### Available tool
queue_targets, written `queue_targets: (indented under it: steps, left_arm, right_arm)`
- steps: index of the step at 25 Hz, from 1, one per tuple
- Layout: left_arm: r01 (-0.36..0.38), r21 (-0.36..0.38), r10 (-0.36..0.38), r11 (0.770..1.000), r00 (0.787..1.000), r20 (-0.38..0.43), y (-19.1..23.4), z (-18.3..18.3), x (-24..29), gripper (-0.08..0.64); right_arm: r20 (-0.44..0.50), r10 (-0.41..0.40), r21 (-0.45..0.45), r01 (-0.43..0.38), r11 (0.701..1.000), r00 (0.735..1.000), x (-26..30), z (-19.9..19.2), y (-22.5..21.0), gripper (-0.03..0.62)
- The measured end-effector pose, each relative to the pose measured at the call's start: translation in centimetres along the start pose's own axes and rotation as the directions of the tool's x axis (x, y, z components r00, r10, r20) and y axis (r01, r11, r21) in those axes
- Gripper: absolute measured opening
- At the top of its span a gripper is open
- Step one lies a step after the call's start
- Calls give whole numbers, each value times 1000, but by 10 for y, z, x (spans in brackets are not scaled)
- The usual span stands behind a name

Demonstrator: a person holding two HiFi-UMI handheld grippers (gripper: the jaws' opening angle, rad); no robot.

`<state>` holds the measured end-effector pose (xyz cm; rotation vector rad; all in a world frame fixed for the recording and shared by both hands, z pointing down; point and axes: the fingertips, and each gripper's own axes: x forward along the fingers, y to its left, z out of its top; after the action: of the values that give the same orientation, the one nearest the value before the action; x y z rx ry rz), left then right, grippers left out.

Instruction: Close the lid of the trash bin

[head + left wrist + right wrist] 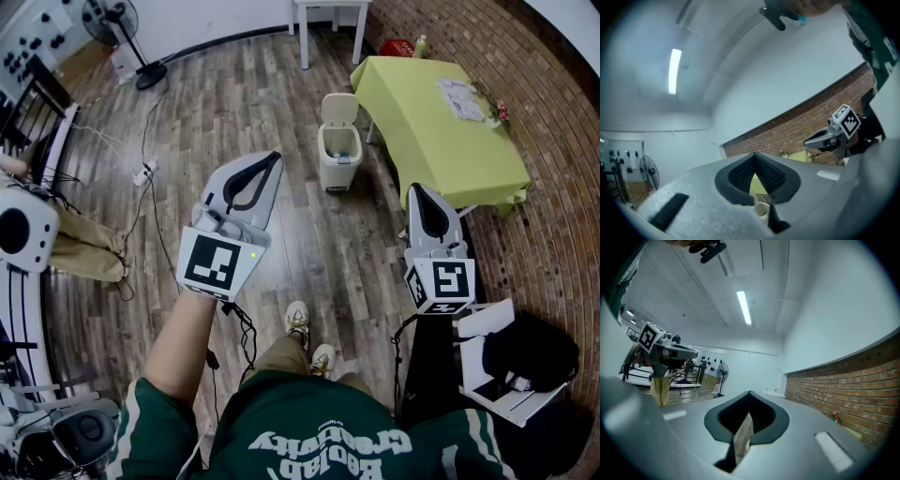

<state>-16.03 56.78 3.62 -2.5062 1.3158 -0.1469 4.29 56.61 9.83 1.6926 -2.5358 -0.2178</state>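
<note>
The small white trash bin (339, 155) stands on the wood floor beside the green table, and its lid (339, 107) is tipped up and open. Some rubbish shows inside. My left gripper (274, 158) is held level in the air, well short of the bin and to its left, jaws shut with nothing between them. Off to the bin's right, my right gripper (416, 188) is also shut and empty. In the left gripper view, part of the bin (761, 209) shows through the gap under the closed jaws (754, 157). The right gripper view shows its closed jaws (750, 393) pointing across the room.
A table with a yellow-green cloth (436, 122) stands right of the bin, papers on it. A white stool (330, 23) is behind it. A fan (122, 33) and cables (145, 173) lie to the left. A black bag on a white seat (525, 356) is at the near right.
</note>
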Motion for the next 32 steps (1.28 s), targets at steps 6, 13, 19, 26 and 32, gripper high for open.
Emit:
queue_targets:
  steps: [6,13,19,26,32]
  left_arm:
    - [-215,13,215,976,977,1,27,38,-45,8]
    - [-116,-117,121,986,992,32,23,35,-67,8]
    - [-47,-158,56,986,997,53,23,19,-79,86]
    - [-17,-172,26,985,998,51,27,1,-71,78]
    - [-25,-122,28,992,999,24,37,-9,-39,78]
  right_arm:
    - [50,4,-22,-3,1000,999,-37,45,34,14]
    - [77,-107,42,104,994,991,-54,62,58,17]
    - [66,-145,37,142,989,987,-55,56,79,63]
    - [58,-148,48,146,988,987,-41,47,83,78]
    - [70,-151,73,146,987,986,-14,39,58,74]
